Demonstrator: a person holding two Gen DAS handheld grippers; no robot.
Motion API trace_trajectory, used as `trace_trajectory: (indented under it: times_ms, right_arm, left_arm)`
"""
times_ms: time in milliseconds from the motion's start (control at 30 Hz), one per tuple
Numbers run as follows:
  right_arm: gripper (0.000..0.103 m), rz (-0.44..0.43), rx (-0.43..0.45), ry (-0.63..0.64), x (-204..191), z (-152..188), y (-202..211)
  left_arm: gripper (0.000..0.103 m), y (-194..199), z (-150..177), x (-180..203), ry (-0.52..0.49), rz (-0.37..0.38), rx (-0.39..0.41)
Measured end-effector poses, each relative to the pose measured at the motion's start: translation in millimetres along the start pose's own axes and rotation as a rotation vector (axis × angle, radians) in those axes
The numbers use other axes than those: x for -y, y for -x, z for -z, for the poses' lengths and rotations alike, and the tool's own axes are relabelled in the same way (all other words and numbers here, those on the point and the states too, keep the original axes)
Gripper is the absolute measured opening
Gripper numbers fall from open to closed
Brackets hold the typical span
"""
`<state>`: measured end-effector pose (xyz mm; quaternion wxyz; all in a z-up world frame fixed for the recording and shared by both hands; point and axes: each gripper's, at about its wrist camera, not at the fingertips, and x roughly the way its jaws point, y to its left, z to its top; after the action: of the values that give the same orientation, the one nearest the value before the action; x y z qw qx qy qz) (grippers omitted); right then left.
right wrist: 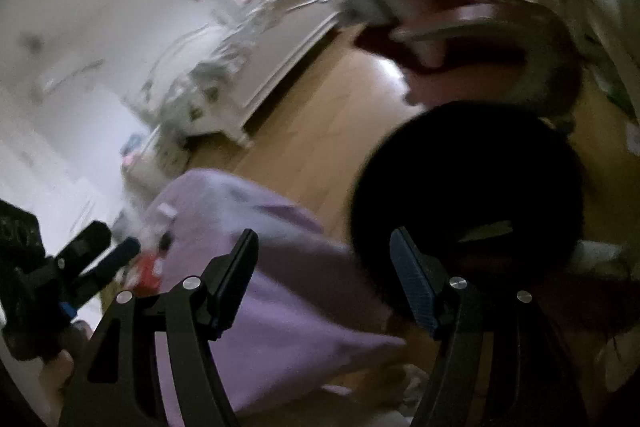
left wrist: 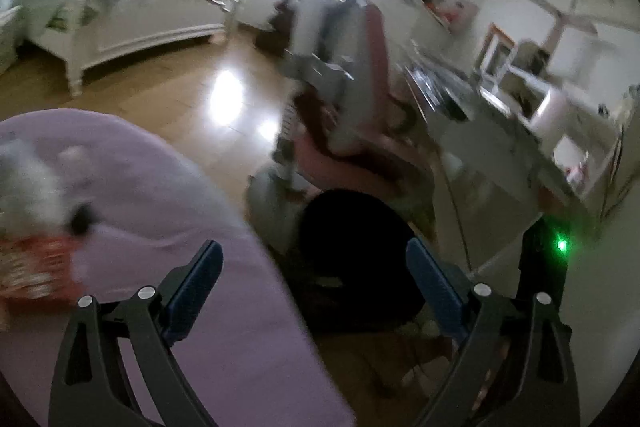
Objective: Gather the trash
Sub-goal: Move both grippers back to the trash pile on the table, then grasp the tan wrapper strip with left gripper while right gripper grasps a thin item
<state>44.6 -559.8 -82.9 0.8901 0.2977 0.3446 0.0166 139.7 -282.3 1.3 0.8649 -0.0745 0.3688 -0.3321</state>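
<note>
A lilac trash bag [left wrist: 180,227] lies open at the lower left of the left wrist view. It holds crumpled white paper [left wrist: 28,179] and a red wrapper [left wrist: 32,267]. My left gripper [left wrist: 314,251] is open and holds nothing, its jaws spanning the bag's edge and a round black bin [left wrist: 352,223]. In the right wrist view my right gripper [right wrist: 325,237] is also open and holds nothing, over the lilac bag [right wrist: 288,291] and the black bin [right wrist: 468,187]. The left gripper [right wrist: 110,245] shows at the far left beside the red wrapper [right wrist: 150,267]. Both views are blurred.
A pink desk chair [left wrist: 360,107] stands behind the bin on the wooden floor [left wrist: 180,99]. A white bed [left wrist: 120,15] is at the back left and a cluttered white desk [left wrist: 520,107] at the right. The right wrist view also takes in the chair [right wrist: 460,39] and the bed [right wrist: 240,67].
</note>
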Motion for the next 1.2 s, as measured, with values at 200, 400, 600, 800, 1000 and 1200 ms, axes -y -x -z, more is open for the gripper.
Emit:
trace_trajectory:
  times_ms: [200, 400, 600, 800, 1000, 1200]
  right_arm:
    - [0.069, -0.091, -0.078, 0.154, -92, 12, -23]
    - [0.083, -0.216, -0.183, 0.324, -201, 33, -53]
    - [0.088, -0.347, -0.33, 0.467, -315, 64, -106]
    - [0.088, -0.294, -0.345, 0.555, -368, 86, -155]
    - [0.061, -0.227, -0.347, 0.614, -387, 96, -187]
    - [0.019, -0.285, -0.364, 0.655, -389, 108, -179]
  left_arm:
    - [0.093, 81, 8, -67, 0.097, -0.122, 0.117]
    - [0.094, 164, 26, -154, 0.167, -0.331, 0.206]
    - [0.093, 211, 44, -249, 0.227, -0.528, 0.162]
    - [0.07, 198, 48, -300, 0.216, -0.545, 0.054]
    - [0.054, 186, 46, -314, 0.19, -0.49, -0.021]
    - [0.012, 185, 51, -320, 0.209, -0.488, -0.058]
